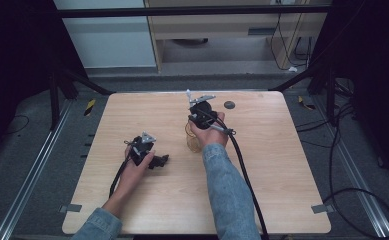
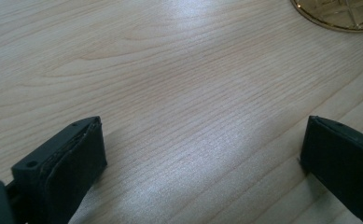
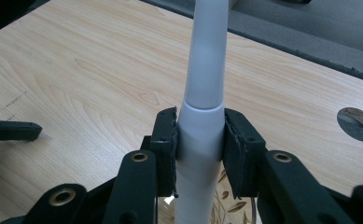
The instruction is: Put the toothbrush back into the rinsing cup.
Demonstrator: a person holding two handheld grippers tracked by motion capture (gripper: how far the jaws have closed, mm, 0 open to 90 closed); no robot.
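Item: white tube (image 3: 206, 88), smooth, matte plastic, round in section, built in two parts; a narrower upper length is seated in a wider collar below. It is held upright between the two jaws of the right gripper (image 3: 200, 140), which are closed on the collar from both sides, their black pads pressed flat against it. Its lower end is seen directly above a clear glass (image 3: 226, 200) with an etched leaf pattern; whether the end is inside the glass cannot be told.

Left gripper (image 2: 202, 149): jaws spread wide, nothing held, low over the table (image 2: 170, 84). The gilt-toned, faceted rim of the glass is seen ahead of it, well apart.

Table: pale wood laminate, fine straight grain, rounded corners, one round grommet hole (image 3: 358, 123) near the far edge.

Seen from the high view, the right gripper (image 1: 196, 102) is raised near mid-table, the left gripper (image 1: 159, 161) nearer the front.
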